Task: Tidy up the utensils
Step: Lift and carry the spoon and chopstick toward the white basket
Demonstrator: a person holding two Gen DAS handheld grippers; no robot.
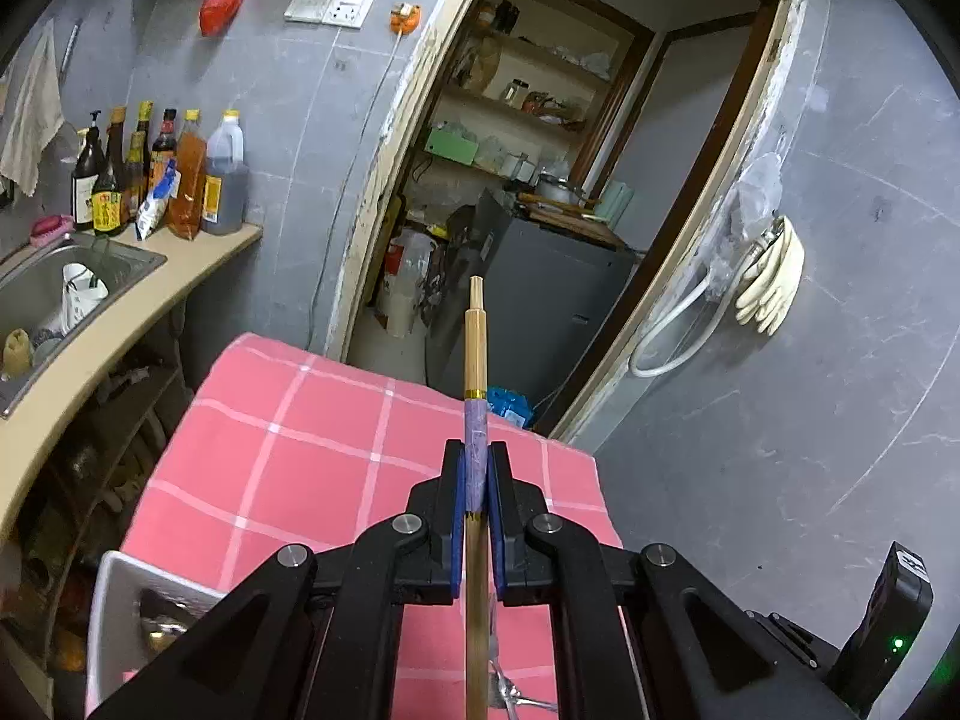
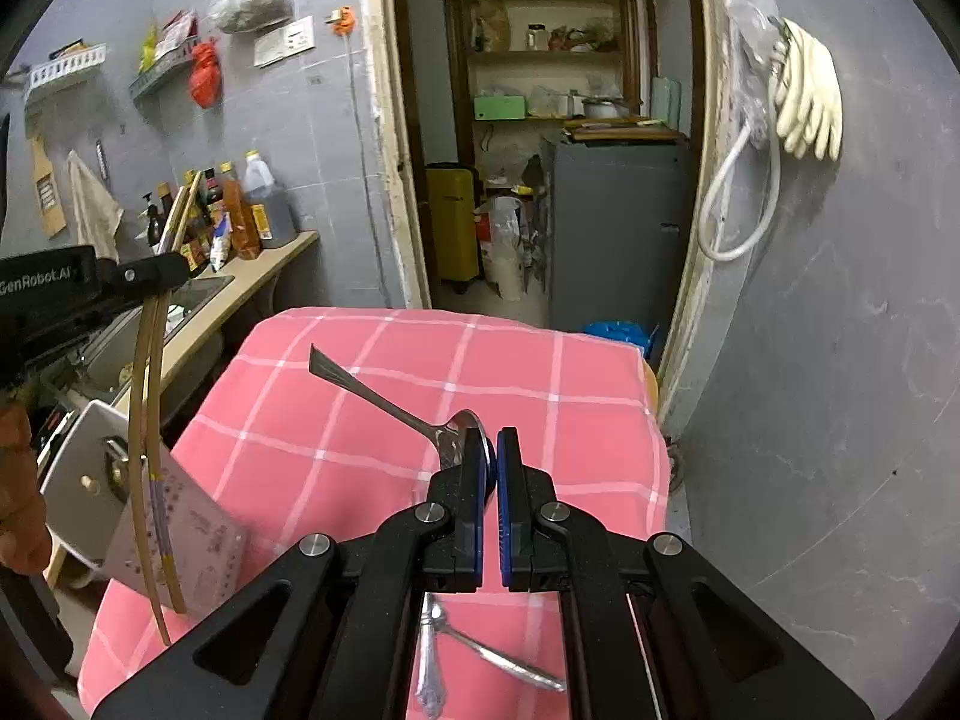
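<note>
My left gripper (image 1: 477, 468) is shut on a pair of wooden chopsticks (image 1: 475, 354) with a purple band, held upright above the pink checked tablecloth (image 1: 300, 450). In the right wrist view the left gripper (image 2: 144, 276) holds the chopsticks (image 2: 147, 420) over a white utensil holder (image 2: 180, 534) at the table's left edge. My right gripper (image 2: 495, 447) is shut on the bowl of a metal spoon (image 2: 372, 396), whose handle points up and left. Two more metal utensils (image 2: 474, 654) lie on the cloth under the right gripper.
A white container (image 1: 120, 606) sits at the table's left edge. A counter with a sink (image 1: 66, 288) and several sauce bottles (image 1: 162, 174) runs along the left. An open doorway (image 2: 540, 150) to a storeroom lies behind the table. Rubber gloves (image 2: 807, 102) hang on the right wall.
</note>
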